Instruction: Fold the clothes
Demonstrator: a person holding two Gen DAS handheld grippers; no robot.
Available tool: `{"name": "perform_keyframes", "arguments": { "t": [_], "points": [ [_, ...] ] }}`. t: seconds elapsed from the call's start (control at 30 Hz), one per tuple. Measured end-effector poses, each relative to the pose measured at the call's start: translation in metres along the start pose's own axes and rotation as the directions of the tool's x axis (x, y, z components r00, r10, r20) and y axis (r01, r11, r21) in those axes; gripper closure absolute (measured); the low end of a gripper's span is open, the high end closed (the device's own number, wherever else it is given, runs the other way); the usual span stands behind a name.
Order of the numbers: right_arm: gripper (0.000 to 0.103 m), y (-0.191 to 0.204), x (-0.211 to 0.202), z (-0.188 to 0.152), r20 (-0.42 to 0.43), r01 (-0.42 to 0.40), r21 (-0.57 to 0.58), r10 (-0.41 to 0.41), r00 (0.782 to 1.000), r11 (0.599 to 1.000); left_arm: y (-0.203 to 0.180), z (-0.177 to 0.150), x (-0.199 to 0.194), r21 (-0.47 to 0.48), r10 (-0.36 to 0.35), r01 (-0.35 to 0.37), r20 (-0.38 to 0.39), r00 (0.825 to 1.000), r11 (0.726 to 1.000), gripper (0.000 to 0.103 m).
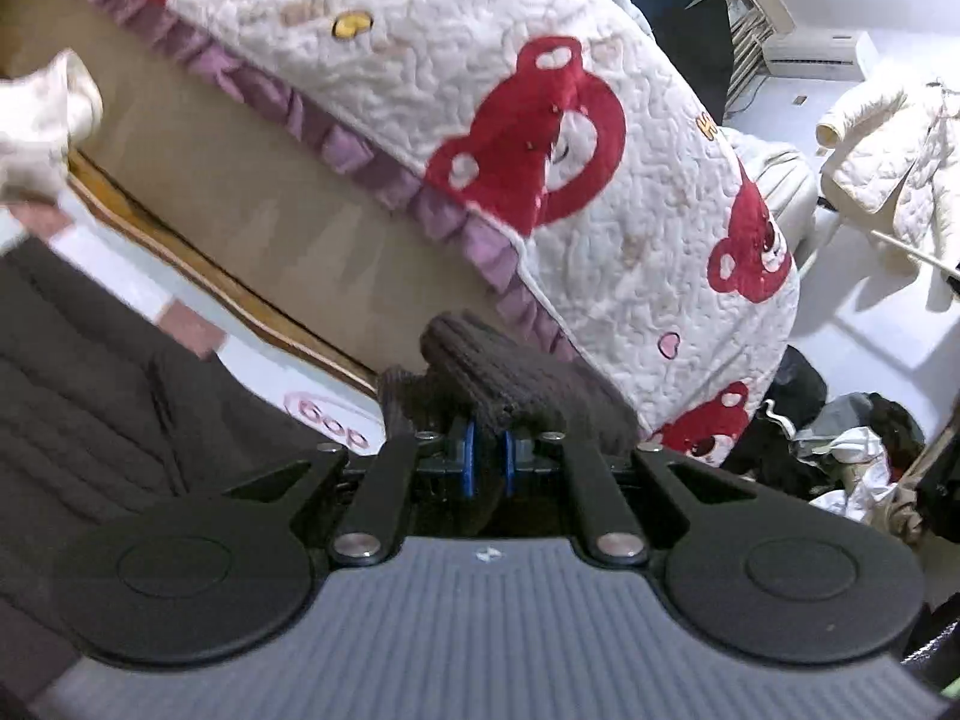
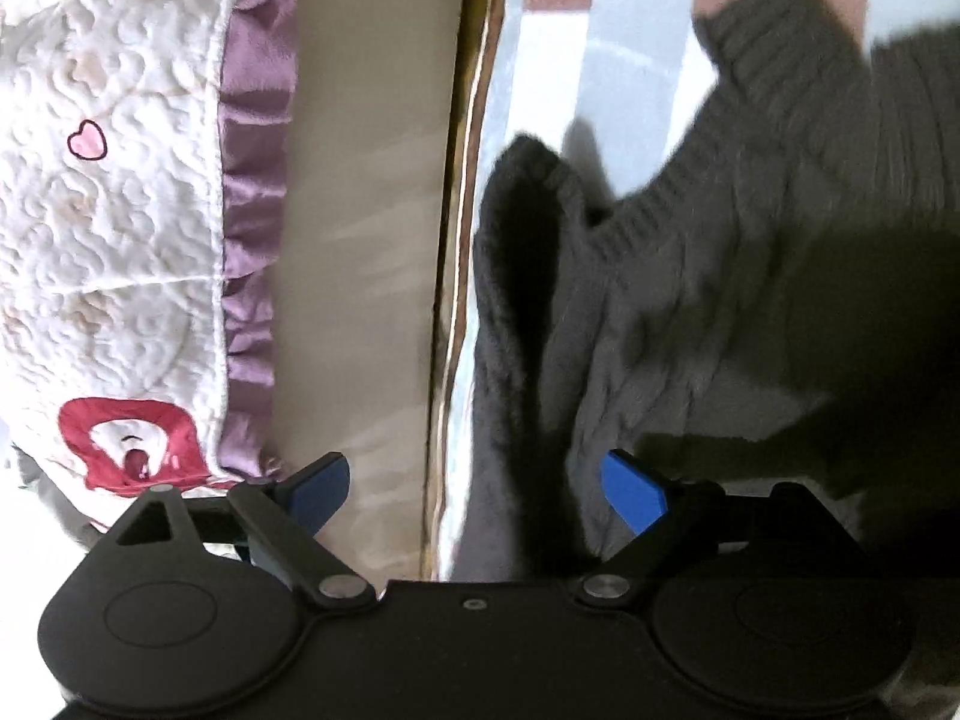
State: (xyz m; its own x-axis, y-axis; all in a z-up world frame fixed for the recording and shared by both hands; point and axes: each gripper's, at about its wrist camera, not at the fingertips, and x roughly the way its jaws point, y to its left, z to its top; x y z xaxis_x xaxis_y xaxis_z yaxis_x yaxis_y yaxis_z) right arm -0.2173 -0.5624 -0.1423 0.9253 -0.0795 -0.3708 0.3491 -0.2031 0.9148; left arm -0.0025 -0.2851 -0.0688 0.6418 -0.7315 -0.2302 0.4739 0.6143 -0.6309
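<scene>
This is a bedroom in a home. A bed (image 1: 198, 180) carries a white quilt (image 1: 492, 78) with red bears and a purple frill. A cream padded jacket (image 1: 888, 144) hangs near the wall beside a white air conditioner (image 1: 816, 51). Loose clothes lie in a pile (image 1: 840, 444) on the floor, and a dark knitted sweater (image 2: 750, 276) is spread on a striped sheet (image 2: 600, 30).

White bear-print quilt (image 1: 540, 138) with purple ruffle (image 2: 252, 240).
</scene>
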Motion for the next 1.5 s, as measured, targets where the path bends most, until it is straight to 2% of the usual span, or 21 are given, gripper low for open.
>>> {"name": "perform_keyframes", "arguments": {
  "t": [0.13, 0.23, 0.27, 0.33, 0.37, 0.53, 0.57, 0.6, 0.63, 0.67, 0.7, 0.73, 0.8, 0.83, 0.9, 0.97, 1.07, 1.1, 1.17, 1.3, 1.5],
  "points": [
    [0.009, -0.012, 0.012, 0.01, 0.011, -0.037, 0.044, 0.036, 0.999, 0.998, 0.013, 0.009, -0.027, 0.097, 0.008, -0.009, 0.005, 1.0, 0.995, 0.095],
    [0.009, -0.024, 0.021, 0.011, -0.004, -0.075, 0.097, 0.075, 0.997, 0.992, 0.047, -0.002, -0.027, 0.101, 0.094, -0.083, -0.117, 0.989, 0.991, 0.094],
    [0.009, -0.025, 0.022, 0.011, -0.009, -0.079, 0.106, 0.08, 0.997, 0.991, 0.062, -0.005, -0.019, 0.057, 0.175, -0.167, -0.208, 0.962, 0.984, 0.093],
    [0.009, -0.025, 0.022, 0.01, -0.016, -0.076, 0.105, 0.078, 0.997, 0.992, 0.094, -0.012, 0.002, -0.056, 0.326, -0.383, -0.422, 0.846, 0.922, 0.094],
    [0.009, -0.022, 0.021, 0.009, -0.015, -0.065, 0.087, 0.066, 0.998, 0.994, 0.1, -0.015, 0.006, -0.072, 0.355, -0.431, -0.453, 0.818, 0.9, 0.094],
    [0.009, -0.007, 0.017, 0.01, 0.056, 0.057, -0.047, -0.054, 0.997, 0.997, 0.089, -0.009, 0.011, -0.032, 0.39, -0.436, -0.395, 0.832, 0.899, 0.094],
    [0.01, -0.003, 0.018, 0.01, 0.077, 0.081, -0.086, -0.074, 0.994, 0.993, 0.083, -0.007, 0.01, -0.014, 0.39, -0.423, -0.359, 0.848, 0.906, 0.095],
    [0.02, 0.0, 0.02, 0.009, 0.098, 0.098, -0.129, -0.086, 0.991, 0.987, 0.077, -0.004, 0.008, -0.003, 0.366, -0.386, -0.305, 0.879, 0.923, 0.097],
    [0.032, 0.003, 0.021, 0.006, 0.13, 0.116, -0.177, -0.094, 0.987, 0.977, 0.07, 0.0, 0.0, -0.003, 0.29, -0.298, -0.223, 0.931, 0.955, 0.097],
    [0.069, 0.01, 0.017, 0.004, 0.157, 0.105, -0.236, -0.069, 0.985, 0.966, 0.062, 0.004, -0.01, 0.002, 0.17, -0.171, -0.121, 0.978, 0.985, 0.097],
    [0.089, 0.018, 0.011, 0.001, 0.177, 0.083, -0.298, -0.03, 0.984, 0.951, 0.055, 0.008, -0.022, 0.014, 0.051, -0.05, -0.025, 0.998, 0.999, 0.098],
    [0.09, 0.026, 0.005, -0.002, 0.195, 0.062, -0.359, 0.01, 0.981, 0.931, 0.048, 0.012, -0.034, 0.03, -0.065, 0.063, 0.064, 0.996, 0.998, 0.099],
    [0.09, 0.04, -0.009, -0.002, 0.193, 0.005, -0.434, 0.087, 0.977, 0.901, 0.047, 0.024, -0.041, 0.007, -0.164, 0.164, 0.094, 0.982, 0.986, 0.098],
    [0.09, 0.045, -0.017, 0.002, 0.162, -0.042, -0.429, 0.122, 0.979, 0.903, 0.05, 0.029, -0.041, -0.002, -0.164, 0.165, 0.085, 0.983, 0.986, 0.098],
    [0.091, 0.054, -0.017, -0.002, 0.171, 0.122, -0.484, -0.043, 0.984, 0.866, 0.057, 0.029, -0.04, 0.02, -0.073, 0.072, 0.052, 0.996, 0.997, 0.098],
    [0.09, 0.064, -0.014, -0.008, 0.206, 0.318, -0.543, -0.244, 0.948, 0.777, 0.071, 0.025, -0.032, 0.0, 0.061, -0.061, -0.01, 0.998, 0.998, 0.097],
    [0.079, 0.066, 0.008, -0.024, 0.371, 0.626, -0.589, -0.517, 0.772, 0.512, 0.088, 0.012, -0.011, -0.072, 0.222, -0.234, -0.15, 0.964, 0.97, 0.086],
    [0.079, 0.065, 0.013, -0.026, 0.392, 0.648, -0.586, -0.529, 0.752, 0.486, 0.089, 0.007, -0.003, -0.079, 0.247, -0.265, -0.192, 0.95, 0.961, 0.074],
    [0.08, 0.065, 0.016, -0.021, 0.391, 0.624, -0.576, -0.492, 0.778, 0.528, 0.09, -0.003, 0.011, -0.116, 0.276, -0.311, -0.247, 0.929, 0.943, 0.055],
    [0.079, 0.062, 0.014, -0.011, 0.412, 0.57, -0.567, -0.395, 0.821, 0.594, 0.09, -0.022, 0.024, -0.198, 0.329, -0.395, -0.298, 0.896, 0.897, 0.049],
    [0.066, 0.037, 0.017, 0.007, 0.343, 0.461, -0.447, -0.33, 0.88, 0.767, 0.06, -0.053, 0.054, 0.196, 0.385, -0.332, -0.45, 0.806, 0.923, 0.023]
  ]
}}
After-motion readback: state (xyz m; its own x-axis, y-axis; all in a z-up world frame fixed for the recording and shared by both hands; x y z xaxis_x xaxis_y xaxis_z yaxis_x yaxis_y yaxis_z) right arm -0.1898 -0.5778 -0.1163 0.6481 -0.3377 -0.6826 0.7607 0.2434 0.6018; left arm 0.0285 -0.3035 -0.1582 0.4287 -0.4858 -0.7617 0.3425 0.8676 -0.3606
